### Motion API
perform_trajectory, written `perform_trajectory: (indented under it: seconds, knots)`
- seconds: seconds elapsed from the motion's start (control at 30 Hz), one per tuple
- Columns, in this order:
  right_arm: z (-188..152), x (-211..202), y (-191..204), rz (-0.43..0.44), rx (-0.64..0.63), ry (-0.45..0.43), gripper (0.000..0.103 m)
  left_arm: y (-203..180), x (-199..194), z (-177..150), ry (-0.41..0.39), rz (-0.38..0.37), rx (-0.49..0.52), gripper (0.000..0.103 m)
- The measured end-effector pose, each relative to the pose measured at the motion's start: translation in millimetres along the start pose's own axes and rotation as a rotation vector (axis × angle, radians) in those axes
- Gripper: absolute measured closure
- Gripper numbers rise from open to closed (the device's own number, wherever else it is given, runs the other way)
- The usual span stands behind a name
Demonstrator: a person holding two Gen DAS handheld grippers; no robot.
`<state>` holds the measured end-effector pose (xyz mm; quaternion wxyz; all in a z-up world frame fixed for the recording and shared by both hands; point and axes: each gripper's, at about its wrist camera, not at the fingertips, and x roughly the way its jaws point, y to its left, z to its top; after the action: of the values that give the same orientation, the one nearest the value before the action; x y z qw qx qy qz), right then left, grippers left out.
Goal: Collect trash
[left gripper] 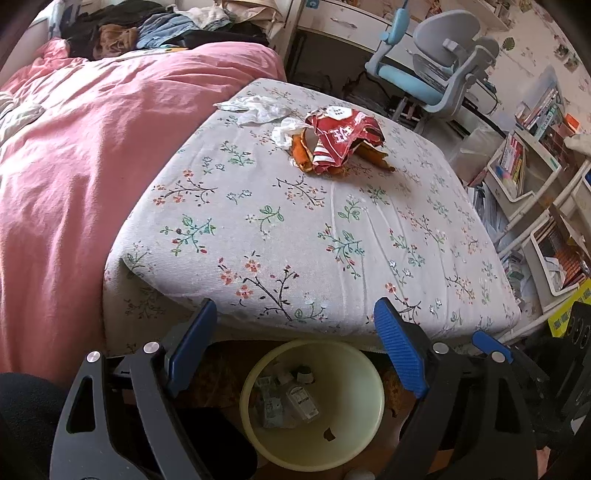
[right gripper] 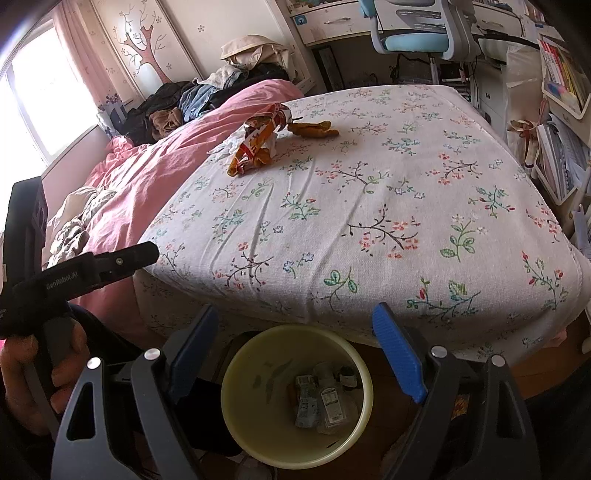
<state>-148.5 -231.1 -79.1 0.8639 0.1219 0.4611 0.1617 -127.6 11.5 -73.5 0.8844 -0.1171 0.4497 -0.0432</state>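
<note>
A pale yellow bin [left gripper: 365, 435] stands on the floor at the bed's foot, with several wrappers inside; it also shows in the right wrist view [right gripper: 236, 417]. On the floral bedsheet [left gripper: 280, 229] lie a red and white crumpled wrapper [left gripper: 341, 138], orange peel [left gripper: 373, 157] and white crumpled tissue [left gripper: 258, 109]. The right wrist view shows the wrapper [right gripper: 258, 142] and peel [right gripper: 312, 128]. My left gripper [left gripper: 295, 332] is open and empty above the bin. My right gripper [right gripper: 295, 336] is open and empty above the bin.
A pink duvet [left gripper: 74, 155] covers the bed's left side, with piled clothes [left gripper: 147, 29] beyond. A blue and grey desk chair [left gripper: 436, 74] and white shelves with books [left gripper: 524, 166] stand to the right. The other gripper's black handle [right gripper: 74, 273] shows at left.
</note>
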Motion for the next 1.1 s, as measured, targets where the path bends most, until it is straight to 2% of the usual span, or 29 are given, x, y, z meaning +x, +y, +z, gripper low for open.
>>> perform_trajectory:
  seconds: [0.3, 1.1]
  knots:
    - [5.8, -0.5, -2.0, -0.002, 0.006, -0.019, 0.02, -2.4, 4.7, 6.3, -0.01, 0.026, 0.003, 0.019]
    - [4.5, 7.3, 7.0, -0.017, -0.029, -0.006, 0.02, -5.0, 7.8, 8.0, -0.01, 0.032, 0.023, 0.017]
